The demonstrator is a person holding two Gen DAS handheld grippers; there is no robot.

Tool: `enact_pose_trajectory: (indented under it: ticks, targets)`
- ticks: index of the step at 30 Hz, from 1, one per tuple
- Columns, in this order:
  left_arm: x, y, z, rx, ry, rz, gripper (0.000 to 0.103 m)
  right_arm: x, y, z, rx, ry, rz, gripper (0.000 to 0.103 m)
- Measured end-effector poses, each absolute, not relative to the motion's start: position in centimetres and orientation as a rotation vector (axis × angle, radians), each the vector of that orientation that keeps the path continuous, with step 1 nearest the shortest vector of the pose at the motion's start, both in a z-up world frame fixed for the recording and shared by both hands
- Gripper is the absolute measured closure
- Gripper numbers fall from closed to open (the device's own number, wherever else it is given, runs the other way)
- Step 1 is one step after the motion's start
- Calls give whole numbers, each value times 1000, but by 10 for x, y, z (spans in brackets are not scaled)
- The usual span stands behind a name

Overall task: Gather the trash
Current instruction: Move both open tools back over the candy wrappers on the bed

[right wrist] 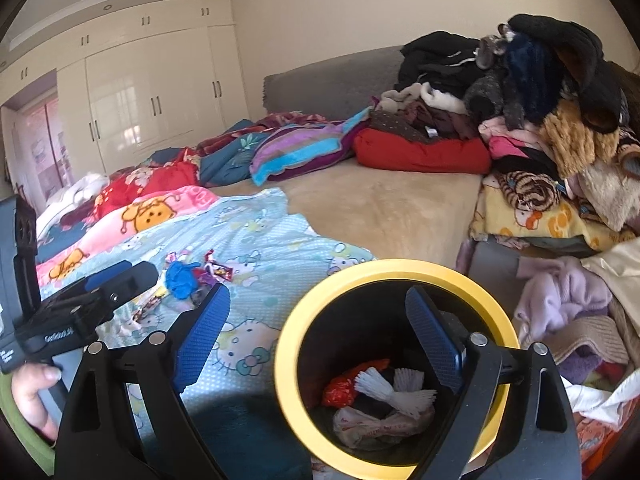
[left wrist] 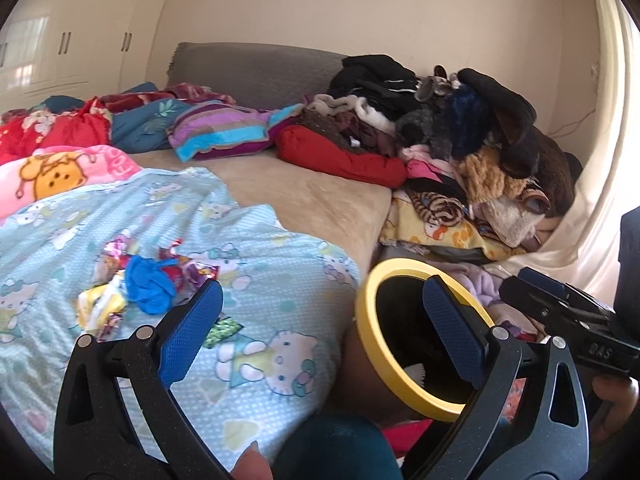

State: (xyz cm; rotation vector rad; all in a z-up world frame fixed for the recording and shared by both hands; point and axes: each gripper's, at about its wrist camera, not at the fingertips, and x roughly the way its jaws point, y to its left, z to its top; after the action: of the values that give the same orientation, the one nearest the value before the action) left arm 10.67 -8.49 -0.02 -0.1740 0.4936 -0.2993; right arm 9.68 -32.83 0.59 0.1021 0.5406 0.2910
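Bed's a proper mess here. The trash is a little heap of shiny candy wrappers (left wrist: 108,304) plus a crumpled blue glove (left wrist: 149,289), sitting on the light-blue Hello Kitty blanket (left wrist: 256,248) toward the left side of the bed. The bin (right wrist: 394,372), black with a yellow rim, stands just off the bed's edge on the right, and it's already got a red wrapper (right wrist: 340,390), some white foam netting (right wrist: 394,390) and a crumpled plastic bag (right wrist: 372,424) in the bottom.

Left gripper (left wrist: 320,328) is spread wide with nothing between the blue pads, wrapper pile just past its left finger. Right gripper (right wrist: 316,336) is spread wide too, empty, with its right finger over the bin's mouth.

Stuff crowding the area: a big pile of clothes (left wrist: 460,128) stacked on the far right corner, a red cushion (left wrist: 340,156), a striped purple pillow (left wrist: 224,132), and a lilac fleece (right wrist: 560,292) spilling right beside the bin.
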Motion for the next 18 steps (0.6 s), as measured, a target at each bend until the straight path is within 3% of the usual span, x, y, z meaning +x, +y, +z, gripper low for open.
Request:
enact_pose_trajectory:
  ticks: [18]
  targets:
    - [107, -30, 1, -243, 471, -180, 11, 100, -273, 12, 85, 551, 394, 16]
